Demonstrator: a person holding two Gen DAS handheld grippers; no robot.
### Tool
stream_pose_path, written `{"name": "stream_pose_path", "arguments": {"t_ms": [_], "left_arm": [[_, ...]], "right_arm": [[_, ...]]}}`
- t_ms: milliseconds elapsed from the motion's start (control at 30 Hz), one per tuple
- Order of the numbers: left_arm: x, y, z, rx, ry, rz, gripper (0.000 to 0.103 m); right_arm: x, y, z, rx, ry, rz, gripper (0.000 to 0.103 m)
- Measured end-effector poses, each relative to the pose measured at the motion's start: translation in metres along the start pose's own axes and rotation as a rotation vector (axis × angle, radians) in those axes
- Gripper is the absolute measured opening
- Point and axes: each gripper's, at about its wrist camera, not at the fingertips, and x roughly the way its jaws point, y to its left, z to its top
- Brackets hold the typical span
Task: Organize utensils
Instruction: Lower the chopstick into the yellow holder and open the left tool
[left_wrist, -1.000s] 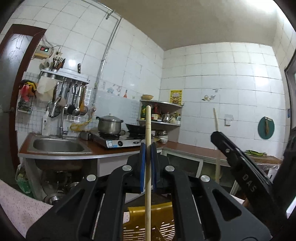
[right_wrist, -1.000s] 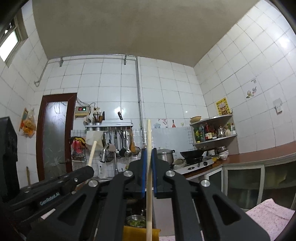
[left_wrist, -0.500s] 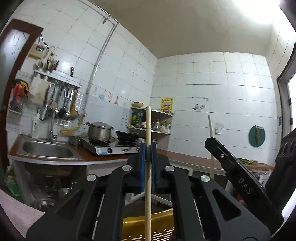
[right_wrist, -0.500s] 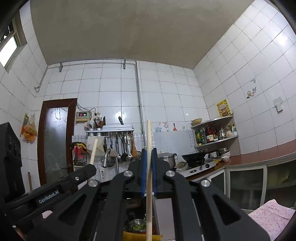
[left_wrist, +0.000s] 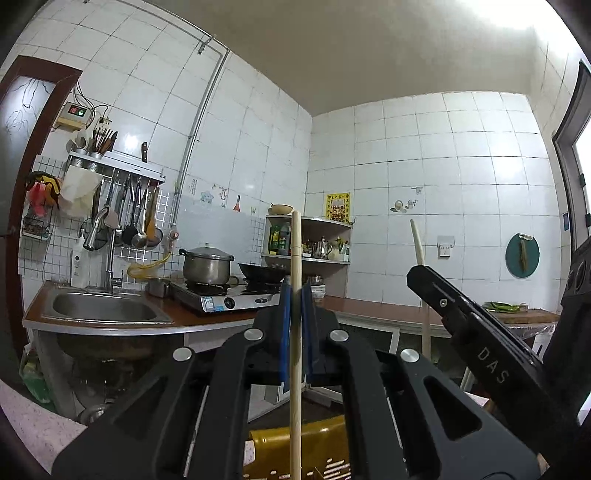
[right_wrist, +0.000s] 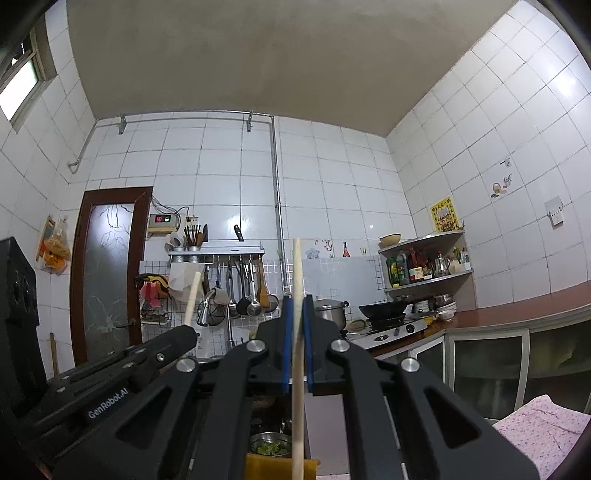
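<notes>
Both claws carry high above the yellow basket (left_wrist: 332, 450): left claw (left_wrist: 295, 295) clenched on one chopstick (left_wrist: 295, 369), right claw (right_wrist: 296, 306) clamping another chopstick (right_wrist: 297, 387), each upright, probably for dropping tip-first into a holder.

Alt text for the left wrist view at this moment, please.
The left gripper is shut on an upright wooden chopstick, held above a yellow slotted basket. At right, the right gripper holds a second chopstick; a kitchen counter lies behind.
</notes>
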Motion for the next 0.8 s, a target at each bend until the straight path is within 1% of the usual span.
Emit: {"name": "stream_pose_path", "arguments": {"t_ms": [267,367,500,600,800], "left_arm": [[-0.009,0.001,-0.016,0.007,0.036,0.01,0.004],[-0.018,0.003,-0.019,0.005,0.028,0.016,0.004],[-0.03,0.007,-0.015,-0.019,0.018,0.014,0.004],[-0.037,0.006,-0.011,-0.002,0.006,0.021,0.004],[-0.035,0.005,0.001,-0.015,-0.022,0.021,0.004]], "right_arm": [[-0.012,0.003,-0.018,-0.041,0.002,0.017,0.006],[-0.017,0.002,-0.025,-0.049,0.019,0.018,0.006],[-0.023,0.0,-0.033,-0.056,0.041,0.017,0.006],[-0.027,0.001,-0.035,-0.064,0.047,0.018,0.006],[-0.025,-0.003,-0.028,-0.039,0.022,0.023,0.006]]}}
